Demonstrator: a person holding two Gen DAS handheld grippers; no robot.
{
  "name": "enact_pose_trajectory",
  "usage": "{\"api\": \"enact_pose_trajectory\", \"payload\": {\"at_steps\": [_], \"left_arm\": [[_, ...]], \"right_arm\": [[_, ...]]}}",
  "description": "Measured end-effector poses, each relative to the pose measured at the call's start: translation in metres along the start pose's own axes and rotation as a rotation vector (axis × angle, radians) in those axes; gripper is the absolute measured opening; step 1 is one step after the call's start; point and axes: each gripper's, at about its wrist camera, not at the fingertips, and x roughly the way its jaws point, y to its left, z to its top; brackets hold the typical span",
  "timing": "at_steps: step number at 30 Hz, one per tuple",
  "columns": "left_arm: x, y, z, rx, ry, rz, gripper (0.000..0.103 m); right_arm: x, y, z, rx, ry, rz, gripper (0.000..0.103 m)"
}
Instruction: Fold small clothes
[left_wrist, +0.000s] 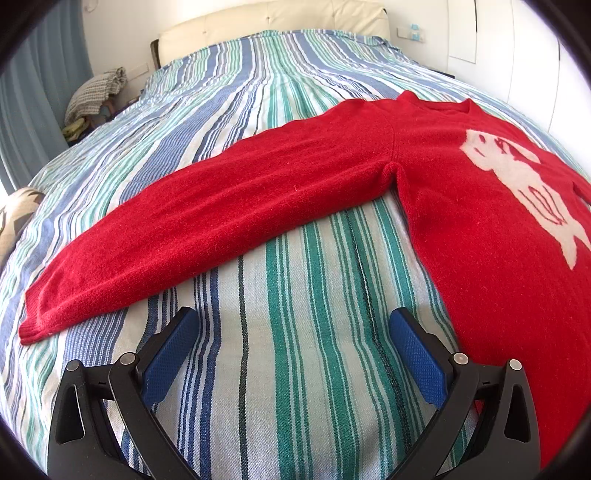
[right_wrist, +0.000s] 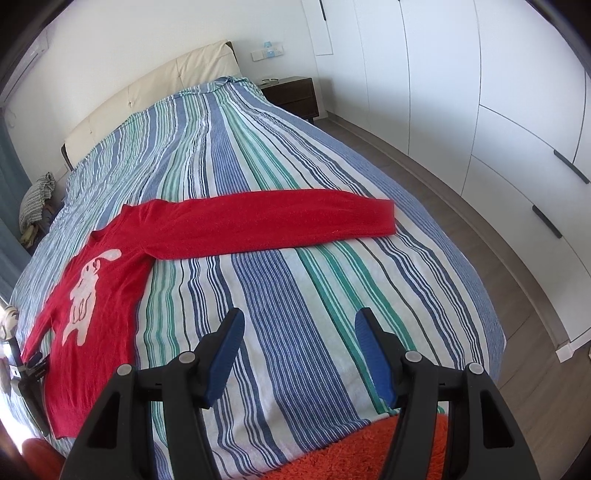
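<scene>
A small red sweater (left_wrist: 443, 177) with a white rabbit design lies flat, front up, on the striped bedspread (left_wrist: 295, 350), both sleeves spread out sideways. In the left wrist view my left gripper (left_wrist: 293, 325) hovers open over bare bedspread, just below the long left sleeve (left_wrist: 184, 229) and left of the sweater's body. In the right wrist view the sweater (right_wrist: 96, 295) sits at the left with its other sleeve (right_wrist: 288, 218) reaching right. My right gripper (right_wrist: 299, 332) is open over the bedspread, well short of that sleeve. The left gripper (right_wrist: 35, 360) shows small at the far left edge.
A cream headboard (right_wrist: 166, 81) stands at the bed's far end, a dark nightstand (right_wrist: 291, 94) beside it. White wardrobes (right_wrist: 480, 110) line the right wall past a strip of floor. An orange fuzzy fabric (right_wrist: 362, 454) lies at the near bed edge. A checked cloth pile (left_wrist: 96, 94) sits far left.
</scene>
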Motion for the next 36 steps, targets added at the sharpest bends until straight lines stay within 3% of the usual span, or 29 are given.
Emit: {"api": "enact_pose_trajectory", "payload": {"at_steps": [16,32,36], "left_arm": [[0.0,0.0,0.0,0.0,0.0,0.0,0.103],[-0.001,-0.002,-0.001,0.007,-0.001,0.008,0.103],[-0.001,-0.001,-0.001,0.005,0.0,0.003,0.103]], "right_arm": [[-0.02,-0.024,-0.003,0.132,-0.083,0.055,0.062],[-0.023,-0.038,-0.006,0.203,-0.09,0.087,0.062],[-0.008,-0.041,-0.004,0.249,-0.031,0.129,0.062]]}}
